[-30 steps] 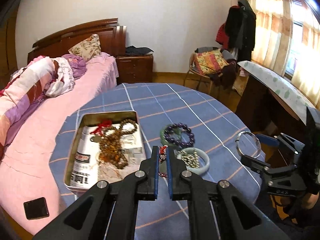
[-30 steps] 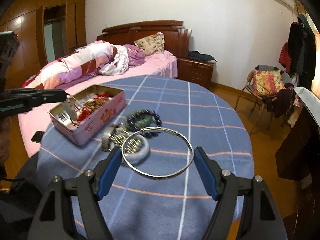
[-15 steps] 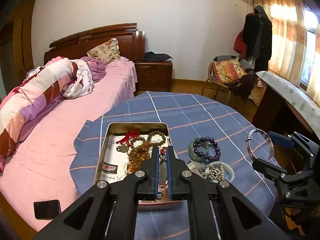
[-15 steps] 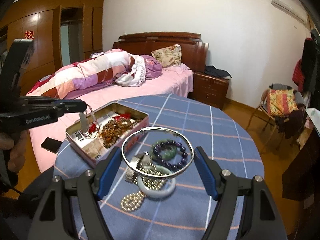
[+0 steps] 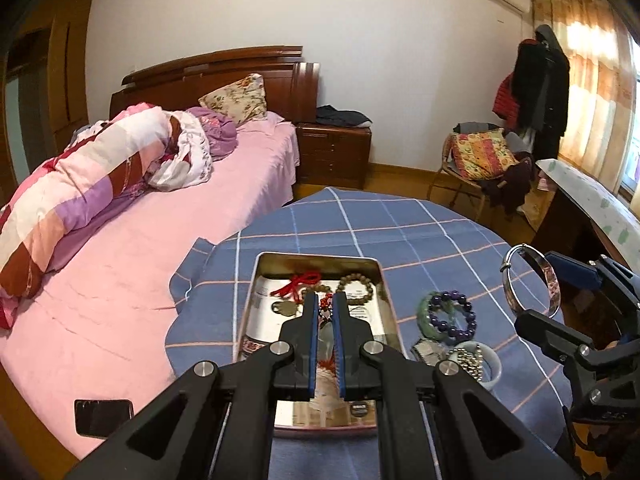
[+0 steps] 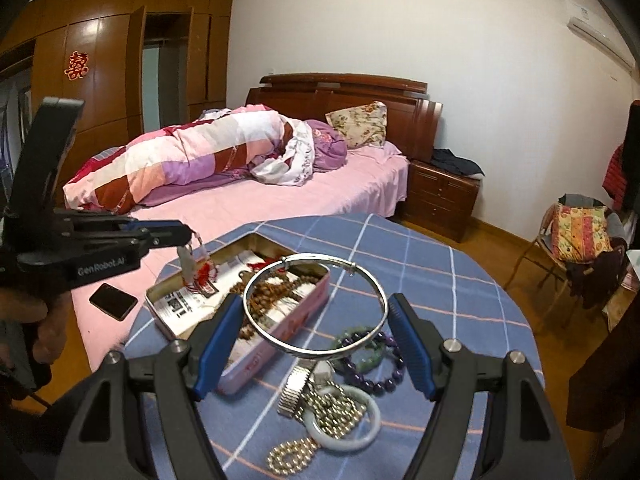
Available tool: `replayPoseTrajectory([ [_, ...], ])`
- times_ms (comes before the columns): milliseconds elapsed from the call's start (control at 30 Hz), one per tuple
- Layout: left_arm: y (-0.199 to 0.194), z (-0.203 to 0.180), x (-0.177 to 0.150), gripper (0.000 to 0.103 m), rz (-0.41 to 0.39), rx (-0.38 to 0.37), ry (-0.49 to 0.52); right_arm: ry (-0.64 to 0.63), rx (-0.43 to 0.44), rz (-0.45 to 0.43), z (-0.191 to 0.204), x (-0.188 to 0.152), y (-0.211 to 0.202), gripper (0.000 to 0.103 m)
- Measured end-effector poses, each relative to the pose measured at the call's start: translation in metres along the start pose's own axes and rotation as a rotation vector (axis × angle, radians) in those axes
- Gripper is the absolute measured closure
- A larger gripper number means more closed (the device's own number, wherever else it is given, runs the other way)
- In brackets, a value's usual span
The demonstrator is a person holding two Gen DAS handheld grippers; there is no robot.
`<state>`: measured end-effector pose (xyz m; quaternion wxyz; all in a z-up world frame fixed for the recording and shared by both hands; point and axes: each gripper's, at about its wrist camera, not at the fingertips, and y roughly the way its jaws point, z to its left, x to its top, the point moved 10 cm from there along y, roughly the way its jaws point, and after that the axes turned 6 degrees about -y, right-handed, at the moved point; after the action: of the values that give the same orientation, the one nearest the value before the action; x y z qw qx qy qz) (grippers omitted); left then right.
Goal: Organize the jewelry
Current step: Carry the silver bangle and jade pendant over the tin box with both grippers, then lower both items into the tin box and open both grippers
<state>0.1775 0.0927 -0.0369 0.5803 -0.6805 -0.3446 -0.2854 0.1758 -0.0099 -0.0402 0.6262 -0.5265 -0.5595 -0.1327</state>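
My left gripper (image 5: pixel 325 300) is shut on a red-beaded pendant necklace (image 6: pixel 194 266) that hangs over the open metal tin (image 5: pixel 256 280). The tin (image 6: pixel 280 336) holds brown wooden beads (image 5: pixel 355 280) and a red cord (image 5: pixel 298 282). My right gripper (image 6: pixel 316 312) is shut on a silver bangle (image 6: pixel 316 348), held above the table right of the tin; it also shows in the left wrist view (image 5: pixel 530 284). On the cloth lie a purple bead bracelet (image 6: pixel 376 364), a white jade bangle (image 6: pixel 348 420), a pearl strand (image 6: pixel 288 456) and a metal watch (image 6: pixel 294 392).
The round table carries a blue checked cloth (image 5: pixel 400 224). A pink bed (image 5: pixel 140 248) stands at the left with a black phone (image 5: pixel 103 417) on its edge. A chair with cushions (image 5: pixel 480 156) and a desk (image 5: pixel 592 204) are at the right.
Both grippers have risen and moved left. The left one now holds the necklace over the tin. The right one lifted the silver bangle off the table toward the tin.
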Motion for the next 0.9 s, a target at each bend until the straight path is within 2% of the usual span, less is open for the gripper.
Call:
replayPoseTrajectory([
  [233,0.010,0.012,-0.004,0.097,0.020,0.012,-0.014,-0.012,0.035,0.005,0.019,0.009,0.022,0.027],
  [900,0.033,0.039,-0.022,0.097,0.069,0.098,-0.015,-0.021,0.107,0.054,0.051,0.001,0.063,0.027],
])
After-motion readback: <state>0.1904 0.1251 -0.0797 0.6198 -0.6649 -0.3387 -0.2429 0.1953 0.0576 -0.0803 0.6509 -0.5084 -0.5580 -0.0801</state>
